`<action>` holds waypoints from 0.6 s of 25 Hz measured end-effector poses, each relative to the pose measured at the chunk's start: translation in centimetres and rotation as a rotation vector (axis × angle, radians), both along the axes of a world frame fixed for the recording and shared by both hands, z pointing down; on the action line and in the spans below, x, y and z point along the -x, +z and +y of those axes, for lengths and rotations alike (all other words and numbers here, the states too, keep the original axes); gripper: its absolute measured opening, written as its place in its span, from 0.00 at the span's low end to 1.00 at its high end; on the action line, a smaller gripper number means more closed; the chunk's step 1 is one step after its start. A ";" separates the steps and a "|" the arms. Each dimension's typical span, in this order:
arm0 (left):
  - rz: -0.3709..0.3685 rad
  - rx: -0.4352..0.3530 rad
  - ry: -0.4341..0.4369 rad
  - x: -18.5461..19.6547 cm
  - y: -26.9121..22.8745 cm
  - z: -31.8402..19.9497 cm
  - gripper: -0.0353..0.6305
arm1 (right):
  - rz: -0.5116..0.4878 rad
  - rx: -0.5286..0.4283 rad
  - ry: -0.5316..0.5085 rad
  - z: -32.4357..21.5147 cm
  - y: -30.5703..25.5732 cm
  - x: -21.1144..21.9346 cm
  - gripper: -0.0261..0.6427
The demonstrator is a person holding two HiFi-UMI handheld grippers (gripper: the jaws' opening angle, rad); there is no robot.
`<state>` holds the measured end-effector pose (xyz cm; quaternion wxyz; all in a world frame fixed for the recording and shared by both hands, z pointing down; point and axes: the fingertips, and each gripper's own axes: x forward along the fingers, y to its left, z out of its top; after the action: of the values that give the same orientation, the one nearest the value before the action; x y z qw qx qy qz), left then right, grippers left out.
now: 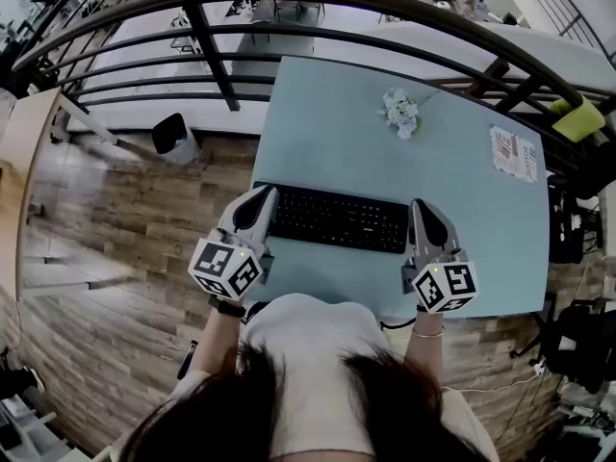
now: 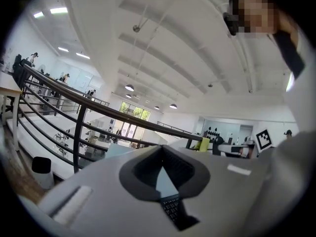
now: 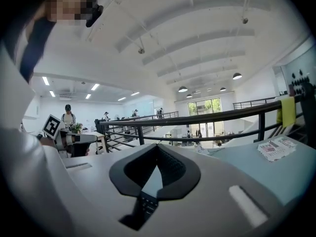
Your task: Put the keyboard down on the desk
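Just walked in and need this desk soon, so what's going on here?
A person holds a gripper in each hand, working on a black keyboard at the near edge of the pale blue desk. The left gripper is shut on the keyboard's left end, the right gripper on its right end. Whether it rests on the desk or hangs just above it cannot be told.
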<state>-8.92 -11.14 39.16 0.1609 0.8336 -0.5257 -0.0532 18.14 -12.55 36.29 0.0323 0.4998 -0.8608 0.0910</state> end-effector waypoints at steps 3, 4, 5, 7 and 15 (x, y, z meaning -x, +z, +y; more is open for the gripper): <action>-0.040 0.008 0.006 0.2 0.2 0.2 0.14 | 0.012 -0.002 0.003 0.1 0.4 0.4 0.04; -0.054 0.009 0.009 0.2 0.3 0.3 0.14 | 0.017 -0.001 0.006 0.1 0.5 0.5 0.04; -0.065 0.010 0.011 0.2 0.5 0.3 0.14 | 0.020 0.001 0.010 0.1 0.7 0.6 0.04; -0.079 0.018 0.014 0.3 0.9 0.4 0.14 | 0.028 0.008 0.015 0.2 1.2 0.8 0.04; -0.112 0.075 0.030 0.5 2.5 0.2 0.14 | 0.033 0.029 0.040 0.6 2.2 0.4 0.04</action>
<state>-9.41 -10.91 41.68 0.1632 0.8364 -0.5231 0.0159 17.78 -11.91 38.49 0.0520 0.5176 -0.8486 0.0960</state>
